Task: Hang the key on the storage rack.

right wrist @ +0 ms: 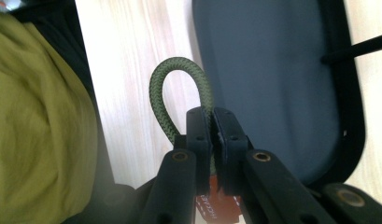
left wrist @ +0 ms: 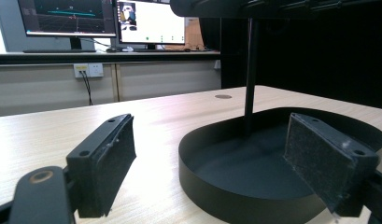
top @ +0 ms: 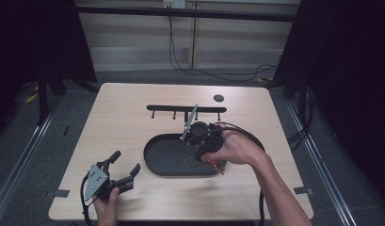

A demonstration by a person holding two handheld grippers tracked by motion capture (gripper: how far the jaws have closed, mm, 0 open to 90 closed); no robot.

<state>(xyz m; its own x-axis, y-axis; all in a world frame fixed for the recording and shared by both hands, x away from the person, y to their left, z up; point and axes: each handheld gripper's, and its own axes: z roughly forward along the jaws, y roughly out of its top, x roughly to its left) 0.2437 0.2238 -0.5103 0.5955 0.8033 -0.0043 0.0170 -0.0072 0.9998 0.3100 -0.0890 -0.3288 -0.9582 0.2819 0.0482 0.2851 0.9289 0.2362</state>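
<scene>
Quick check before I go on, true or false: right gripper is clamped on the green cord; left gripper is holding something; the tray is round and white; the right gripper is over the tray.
1. The right gripper is clamped on the green cord loop. True.
2. The left gripper is holding something. False: its jaws stand open with nothing between them.
3. The tray is round and white. False: it is oval and black.
4. The right gripper hangs over the tray. True: the high view shows the right hand above its right end.
</scene>
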